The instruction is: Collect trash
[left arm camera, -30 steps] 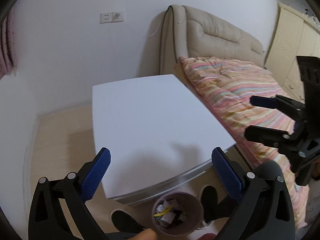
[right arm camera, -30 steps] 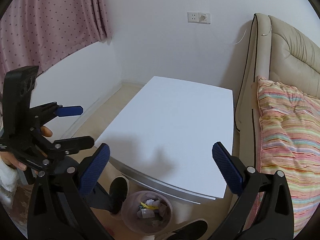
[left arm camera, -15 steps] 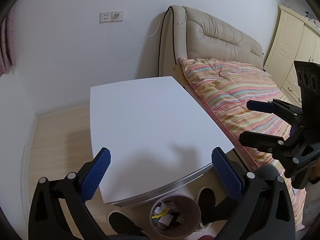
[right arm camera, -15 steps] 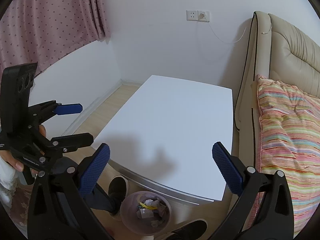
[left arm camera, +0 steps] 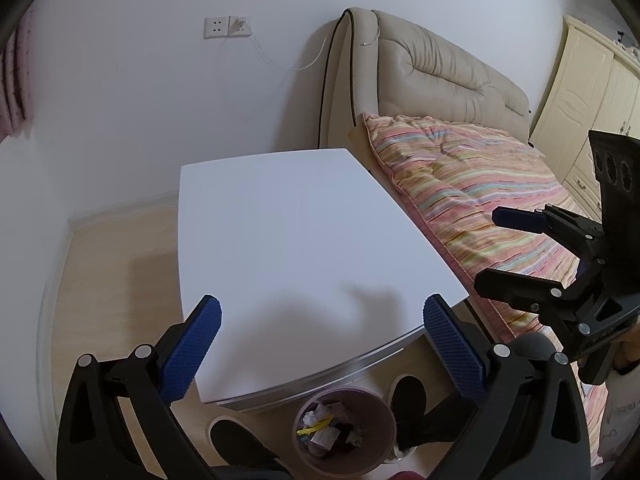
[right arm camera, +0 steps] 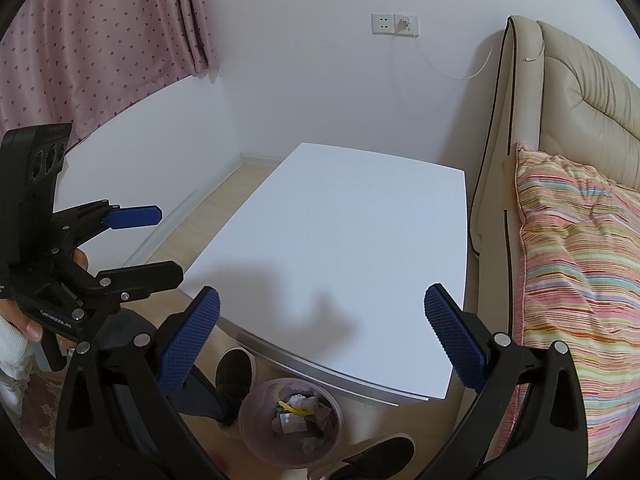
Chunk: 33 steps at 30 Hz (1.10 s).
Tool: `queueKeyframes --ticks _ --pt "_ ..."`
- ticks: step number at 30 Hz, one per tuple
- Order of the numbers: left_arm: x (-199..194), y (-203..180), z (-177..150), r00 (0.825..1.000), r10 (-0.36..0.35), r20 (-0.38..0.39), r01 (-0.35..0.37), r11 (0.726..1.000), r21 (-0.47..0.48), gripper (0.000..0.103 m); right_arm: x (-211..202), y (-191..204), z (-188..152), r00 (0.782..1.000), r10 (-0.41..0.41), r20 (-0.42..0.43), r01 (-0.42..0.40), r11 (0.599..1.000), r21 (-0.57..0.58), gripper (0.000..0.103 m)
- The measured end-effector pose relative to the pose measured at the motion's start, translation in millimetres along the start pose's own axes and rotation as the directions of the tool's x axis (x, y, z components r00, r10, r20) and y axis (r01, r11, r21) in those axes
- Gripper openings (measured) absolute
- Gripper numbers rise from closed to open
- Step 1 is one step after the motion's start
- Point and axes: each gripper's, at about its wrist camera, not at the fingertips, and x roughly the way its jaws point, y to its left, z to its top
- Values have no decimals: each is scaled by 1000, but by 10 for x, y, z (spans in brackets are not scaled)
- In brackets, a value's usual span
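A round pinkish trash bin (left arm camera: 374, 456) stands on the floor under the near edge of the white table (left arm camera: 288, 240); crumpled paper and a yellow scrap lie inside it. It also shows in the right wrist view (right arm camera: 256, 436), below the table (right arm camera: 360, 232). My left gripper (left arm camera: 320, 344) is open and empty, held above the table's near edge. My right gripper (right arm camera: 322, 340) is open and empty, beside it. Each gripper shows in the other's view: the right one (left arm camera: 492, 250), the left one (right arm camera: 170, 242). Nothing lies on the table top.
A bed with a striped quilt (left arm camera: 472, 184) and a beige padded headboard (left arm camera: 432, 68) adjoins the table's right side. A cream wardrobe (left arm camera: 592, 80) stands beyond. A pink curtain (right arm camera: 100, 40) hangs at left. The person's dark shoes (right arm camera: 234, 372) flank the bin.
Both grippers have risen and drawn back a little; the table and bin sit lower in both views. Both stay open and empty.
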Motion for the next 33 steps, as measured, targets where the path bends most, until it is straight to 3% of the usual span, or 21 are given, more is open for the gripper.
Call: queueKeyframes --ticks 33 --pt "-19 9 7 1000 -7 -2 7 1000 -5 97 11 9 -39 1000 -1 -6 1 1000 -1 100"
